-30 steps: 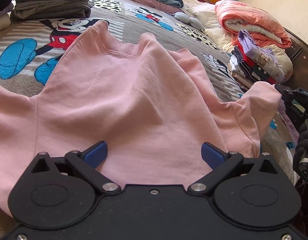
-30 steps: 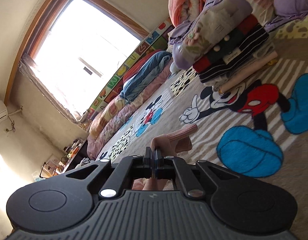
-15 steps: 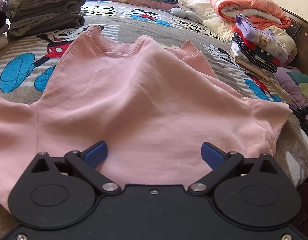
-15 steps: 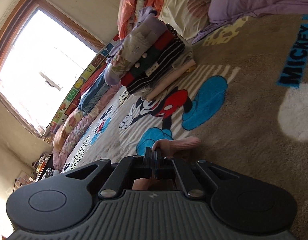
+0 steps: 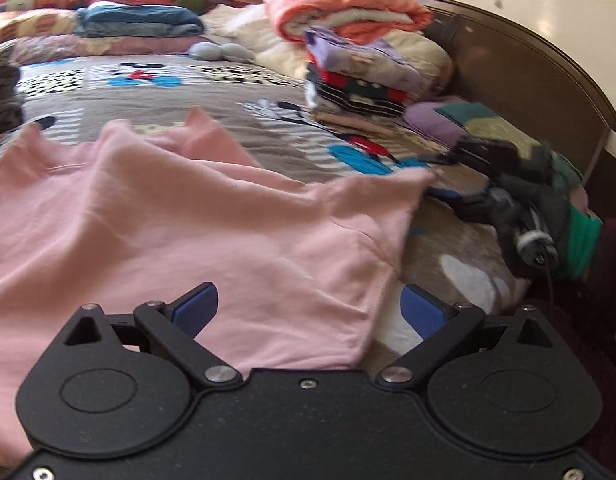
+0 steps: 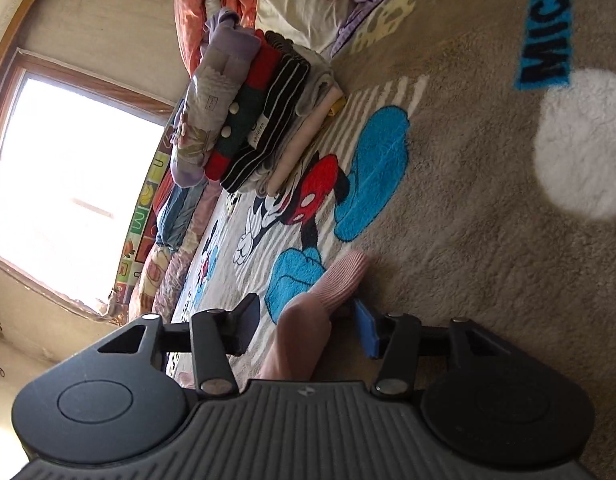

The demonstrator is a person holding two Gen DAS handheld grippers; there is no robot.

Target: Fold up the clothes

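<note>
Pink cotton sweatshirt (image 5: 179, 224) lies spread on the bed's brown fleece blanket printed with cartoon mice (image 5: 267, 132), its body flat under the left gripper (image 5: 308, 312) and its right sleeve stretched out toward the right gripper (image 6: 308, 322). A second ago the right gripper's fingers were clenched on the ribbed pink cuff (image 6: 344, 276), pinched flat between them; now they have just been opening, and the black finger (image 6: 243, 320) and the blue-padded one stand apart on either side of the sleeve, which lies loose between them on the blanket without either pad pressing it. The cuff has come down from mid-air to rest on the fleece beside the blue shoe of the printed mouse. In the left wrist view the left gripper's blue fingers (image 5: 195, 310) are released as before, wide apart, hovering over the sweatshirt's lower edge with nothing grasped. That view has swung to the right since the earlier frames: the neckline, once centred, now sits at the far left, the hem corner lies between the fingers, and the right gripper with the person's gloved hand (image 5: 524, 216) shows at the sleeve end, blurred. The stack of folded striped and purple clothes (image 6: 247, 120) stands beyond on the blanket, well apart from the sweatshirt, with the orange folded quilt (image 5: 348, 8) behind it.
</note>
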